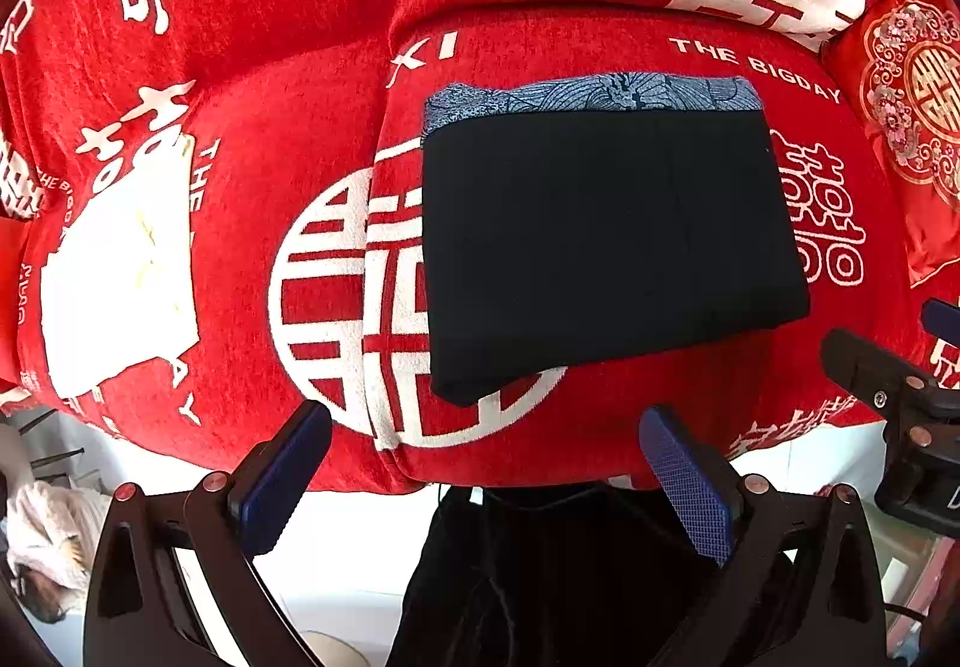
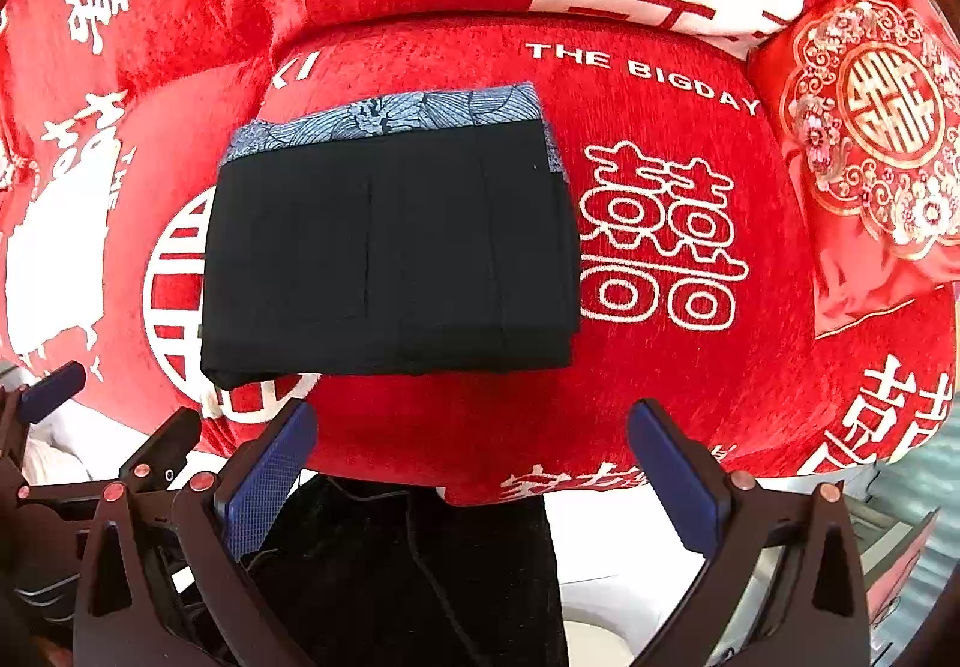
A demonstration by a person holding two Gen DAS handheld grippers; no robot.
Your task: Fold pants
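Note:
The black pants (image 1: 606, 241) lie folded into a flat rectangle on the red sofa seat (image 1: 600, 427), on top of a blue patterned cloth (image 1: 594, 93) that shows along the far edge. They also show in the right wrist view (image 2: 390, 253). My left gripper (image 1: 486, 463) is open and empty, held back from the near edge of the pants. My right gripper (image 2: 471, 457) is open and empty, also short of the pants. The right gripper shows at the right edge of the left wrist view (image 1: 900, 385).
The sofa is covered in red cloth with white characters. A red embroidered cushion (image 2: 864, 138) leans at the right. A black garment (image 2: 420, 577) hangs below the seat's front edge. White floor lies below, with a pale bundle (image 1: 48, 541) at the left.

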